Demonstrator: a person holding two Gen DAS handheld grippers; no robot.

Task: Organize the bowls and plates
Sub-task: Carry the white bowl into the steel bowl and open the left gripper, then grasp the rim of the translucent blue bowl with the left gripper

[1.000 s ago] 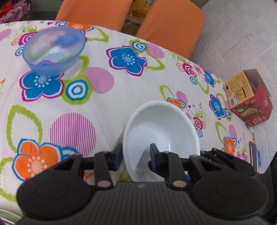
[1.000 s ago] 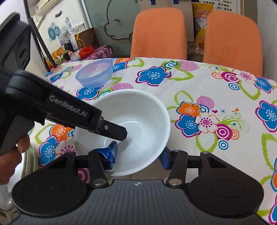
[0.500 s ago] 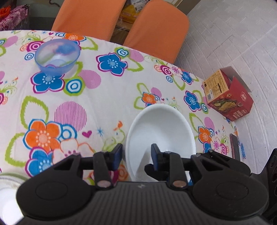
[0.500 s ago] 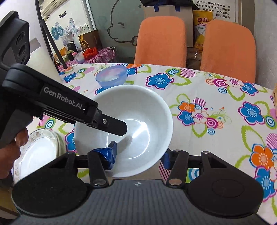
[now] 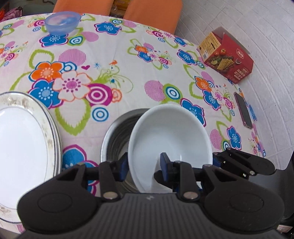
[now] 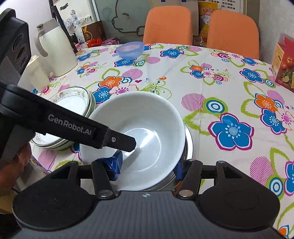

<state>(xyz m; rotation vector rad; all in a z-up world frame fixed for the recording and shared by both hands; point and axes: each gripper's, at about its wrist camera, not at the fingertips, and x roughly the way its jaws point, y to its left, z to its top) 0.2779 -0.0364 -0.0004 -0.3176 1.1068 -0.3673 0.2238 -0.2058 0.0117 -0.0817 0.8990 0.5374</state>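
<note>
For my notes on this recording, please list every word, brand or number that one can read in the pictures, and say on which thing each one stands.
"GenRobot.AI": white letters on the side of the left claw, right wrist view.
Red box by the table edge: print and logo too small and blurred to read.
Yellow bag behind the orange chairs: red characters, not legible.
Wall poster at the top: text too small.
Brown box: gold emblem, unreadable.

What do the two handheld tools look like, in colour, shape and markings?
Both are matte black plastic. Each has a ribbed body, two round discs and two jointed fingers with metal pivot pins and blue pads. The left tool carries white "GenRobot.AI" lettering on its side. The right tool's left pad is wrapped in blue tape.
</note>
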